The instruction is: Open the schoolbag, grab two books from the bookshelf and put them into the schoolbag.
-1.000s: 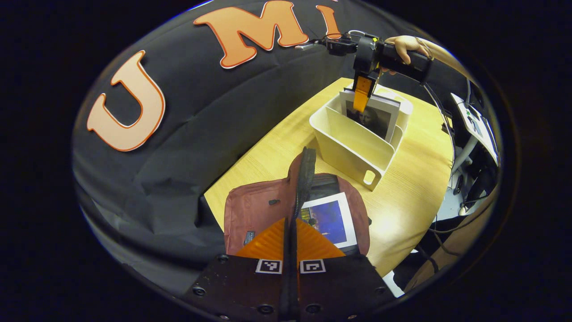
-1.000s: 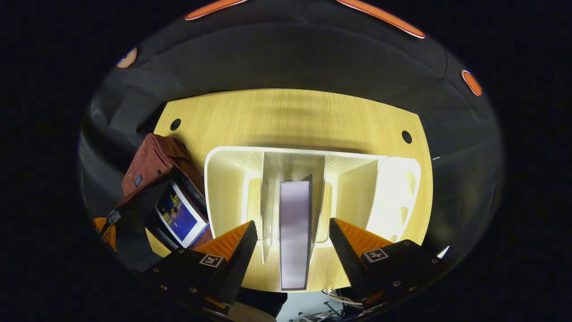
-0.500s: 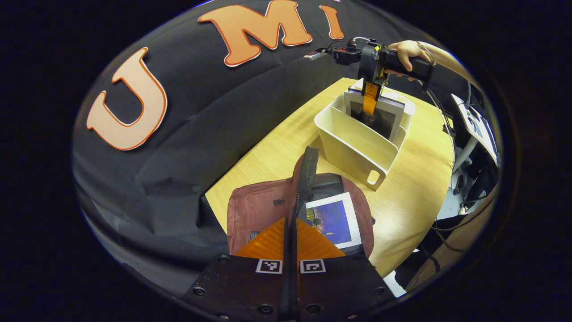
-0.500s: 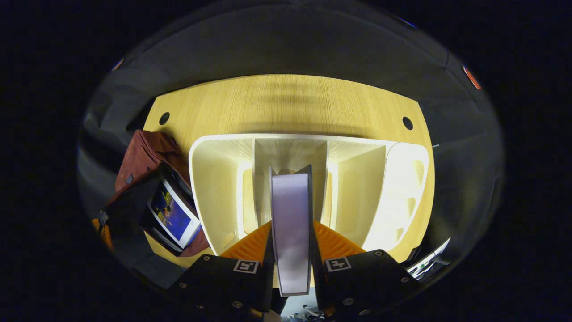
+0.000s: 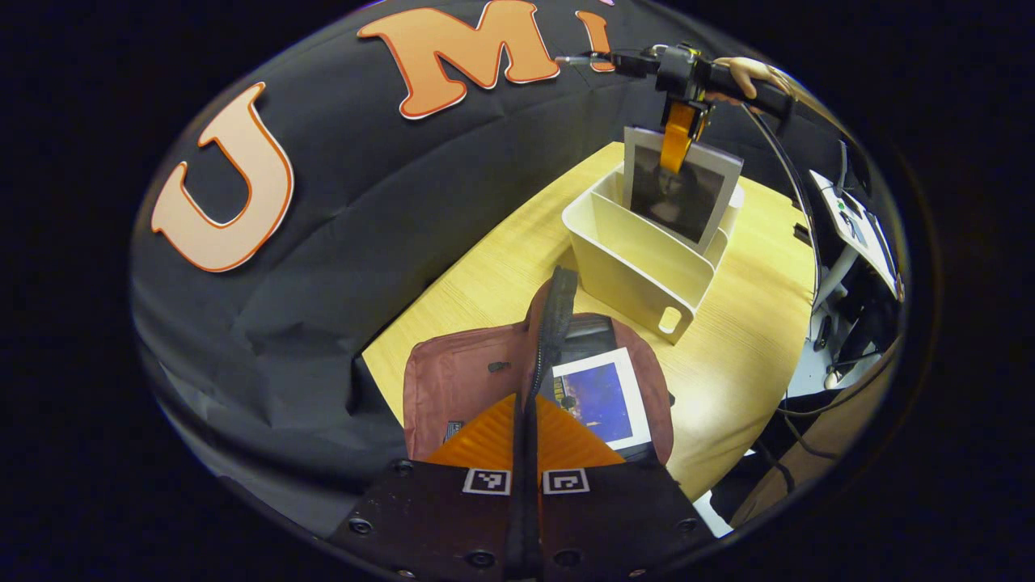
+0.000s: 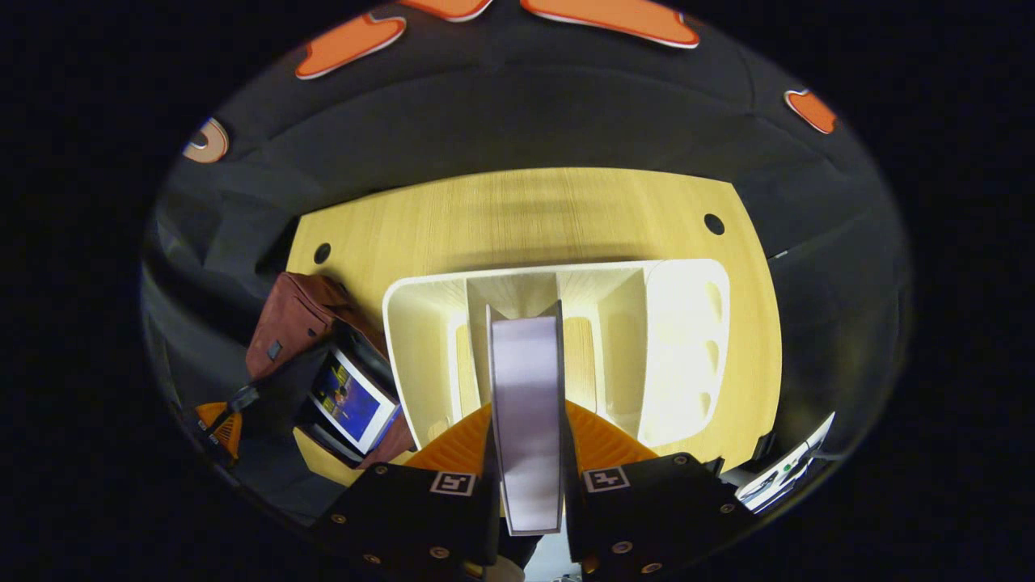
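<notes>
The maroon schoolbag (image 5: pixel 465 376) lies open on the wooden table (image 5: pixel 752 323). My left gripper (image 5: pixel 525 402) is shut on the black zipper edge of its flap (image 5: pixel 551 311) and holds it up. A blue-covered book (image 5: pixel 602 398) lies inside the bag. In the right gripper view, my right gripper (image 6: pixel 525 411) is shut on the top edge of a second book (image 6: pixel 524 356). That book with a portrait cover (image 5: pixel 683 198) hangs partly lifted out of the cream bookshelf (image 5: pixel 639 263), under the right gripper (image 5: pixel 678 139).
The bookshelf (image 6: pixel 683 339) has several upright dividers and stands mid-table, right of the schoolbag (image 6: pixel 295 323). The black cloth wall runs behind the table. A white device (image 5: pixel 857 222) and cables sit off the table's far side. Two round holes (image 6: pixel 713 224) mark the tabletop.
My right gripper went from open around the book to shut on it, then rose, drawing the book upward out of the shelf. The left gripper kept holding the bag's flap.
</notes>
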Motion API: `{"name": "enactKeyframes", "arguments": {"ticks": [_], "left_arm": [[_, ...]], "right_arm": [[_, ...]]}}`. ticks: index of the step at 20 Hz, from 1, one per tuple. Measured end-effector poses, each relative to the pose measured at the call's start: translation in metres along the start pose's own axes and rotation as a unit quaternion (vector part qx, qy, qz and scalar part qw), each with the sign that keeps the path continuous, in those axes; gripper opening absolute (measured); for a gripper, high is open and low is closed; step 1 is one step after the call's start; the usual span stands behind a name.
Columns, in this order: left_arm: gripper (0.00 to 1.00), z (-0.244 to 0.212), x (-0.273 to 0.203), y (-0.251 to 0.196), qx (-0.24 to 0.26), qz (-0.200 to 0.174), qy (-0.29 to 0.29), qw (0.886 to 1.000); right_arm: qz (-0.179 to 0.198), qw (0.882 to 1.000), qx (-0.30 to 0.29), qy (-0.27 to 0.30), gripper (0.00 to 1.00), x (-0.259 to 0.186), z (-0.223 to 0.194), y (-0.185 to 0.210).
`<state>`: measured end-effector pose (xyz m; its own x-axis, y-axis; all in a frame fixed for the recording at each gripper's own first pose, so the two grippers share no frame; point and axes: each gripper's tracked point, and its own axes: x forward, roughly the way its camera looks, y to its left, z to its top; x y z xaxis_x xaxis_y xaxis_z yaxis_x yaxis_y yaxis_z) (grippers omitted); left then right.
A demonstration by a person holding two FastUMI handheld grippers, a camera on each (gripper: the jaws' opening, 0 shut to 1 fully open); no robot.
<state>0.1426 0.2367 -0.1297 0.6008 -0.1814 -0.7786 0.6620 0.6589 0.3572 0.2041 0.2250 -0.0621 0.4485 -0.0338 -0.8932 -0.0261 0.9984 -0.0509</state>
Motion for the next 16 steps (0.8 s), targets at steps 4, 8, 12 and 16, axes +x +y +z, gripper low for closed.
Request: {"name": "enactKeyframes", "arguments": {"ticks": [4, 8, 12, 16], "left_arm": [[0.01, -0.001, -0.002, 0.0, -0.007, -0.001, 0.0, 1.0], [0.01, -0.003, -0.004, 0.001, -0.017, 0.001, 0.002, 1.0], [0.01, -0.002, -0.005, 0.003, -0.013, 0.014, 0.002, 1.0], [0.0, 0.0, -0.009, -0.003, 0.011, 0.018, 0.009, 1.0]], "right_arm": [[0.003, 0.998, 0.015, -0.058, 0.34, -0.063, 0.001, -0.013], [0.055, 0.992, 0.013, -0.111, 0.43, -0.124, -0.016, -0.002], [0.13, 0.98, 0.035, -0.147, 0.32, -0.145, -0.062, 0.017], [0.246, 0.953, 0.095, -0.152, 0.31, -0.12, -0.105, 0.063]]}}
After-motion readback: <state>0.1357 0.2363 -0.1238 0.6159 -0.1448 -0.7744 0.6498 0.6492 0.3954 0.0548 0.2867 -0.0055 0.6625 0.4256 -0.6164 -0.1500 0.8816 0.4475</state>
